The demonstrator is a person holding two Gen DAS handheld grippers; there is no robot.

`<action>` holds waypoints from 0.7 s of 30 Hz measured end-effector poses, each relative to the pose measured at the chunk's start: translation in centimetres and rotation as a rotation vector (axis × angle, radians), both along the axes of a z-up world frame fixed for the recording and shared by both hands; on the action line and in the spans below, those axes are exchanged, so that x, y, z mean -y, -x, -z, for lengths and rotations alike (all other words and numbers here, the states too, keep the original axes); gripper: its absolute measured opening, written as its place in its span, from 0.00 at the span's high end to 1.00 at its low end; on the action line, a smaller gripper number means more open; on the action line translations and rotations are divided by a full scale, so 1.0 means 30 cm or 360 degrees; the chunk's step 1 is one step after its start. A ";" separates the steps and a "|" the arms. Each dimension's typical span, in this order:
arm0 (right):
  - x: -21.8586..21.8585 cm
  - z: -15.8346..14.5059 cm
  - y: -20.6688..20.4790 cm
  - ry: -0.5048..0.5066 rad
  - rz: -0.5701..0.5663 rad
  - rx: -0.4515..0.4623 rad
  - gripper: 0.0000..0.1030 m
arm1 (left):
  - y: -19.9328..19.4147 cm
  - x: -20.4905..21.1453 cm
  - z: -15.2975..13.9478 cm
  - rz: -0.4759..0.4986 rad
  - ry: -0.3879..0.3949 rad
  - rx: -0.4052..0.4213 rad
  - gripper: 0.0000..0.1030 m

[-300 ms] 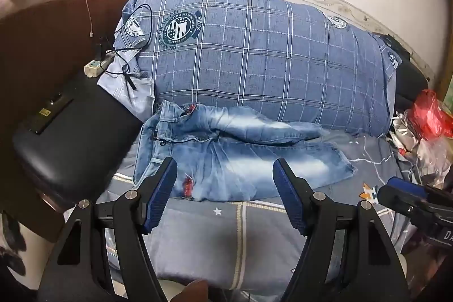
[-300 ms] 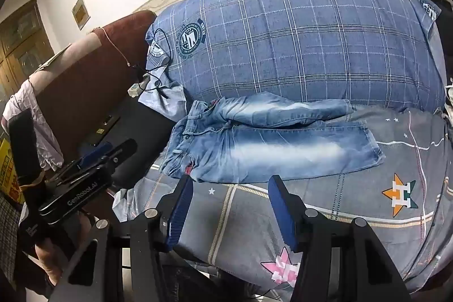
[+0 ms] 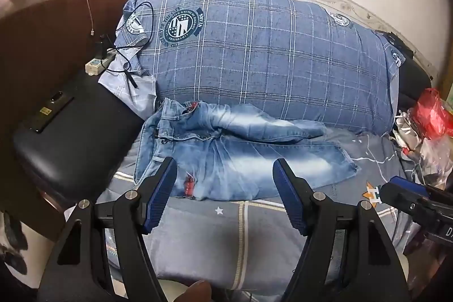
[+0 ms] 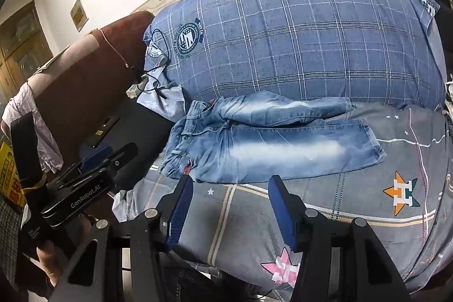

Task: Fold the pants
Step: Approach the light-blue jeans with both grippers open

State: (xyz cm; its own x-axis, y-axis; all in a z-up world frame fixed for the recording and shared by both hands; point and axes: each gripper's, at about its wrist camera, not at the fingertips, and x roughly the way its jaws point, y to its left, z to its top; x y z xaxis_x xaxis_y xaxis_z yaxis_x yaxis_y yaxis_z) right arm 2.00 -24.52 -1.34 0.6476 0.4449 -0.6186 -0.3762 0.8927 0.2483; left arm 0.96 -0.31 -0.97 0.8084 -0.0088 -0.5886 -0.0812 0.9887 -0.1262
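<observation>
Faded jeans point(image 3: 235, 152) lie flat on a grey bedsheet point(image 3: 226, 239); the left gripper point(image 3: 225, 188) and right gripper point(image 4: 230, 203) hover spread, empty.

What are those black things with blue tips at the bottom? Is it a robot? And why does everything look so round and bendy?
No robot here. A person holds a grabbing tool in each hand, and each tool has two fingers with blue pads. A small camera sits on each tool, looking forward between its fingers, so you get two pictures. The lens is very wide, which bends everything.

One picture comes from the left gripper, the other from the right gripper. Both are open and hold nothing.

In front of them is a bed with a grey sheet. On it lie light blue jeans, spread flat, waist to the left, with one leg crumpled against a big blue checked pillow. The job is to fold those jeans; that has not begun.
</observation>
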 end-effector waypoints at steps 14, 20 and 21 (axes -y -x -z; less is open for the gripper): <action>0.025 -0.003 -0.129 -0.0062 0.0056 0.0030 0.48 | -0.090 0.015 0.022 -0.0053 -0.0059 0.0062 0.31; 0.039 -0.033 -0.205 -0.0126 0.0076 0.0166 0.48 | -0.180 0.012 0.048 -0.0120 -0.0047 0.0120 0.31; 0.034 -0.053 -0.217 -0.0139 0.0052 0.0215 0.48 | -0.195 0.008 0.057 -0.0130 -0.0041 0.0131 0.31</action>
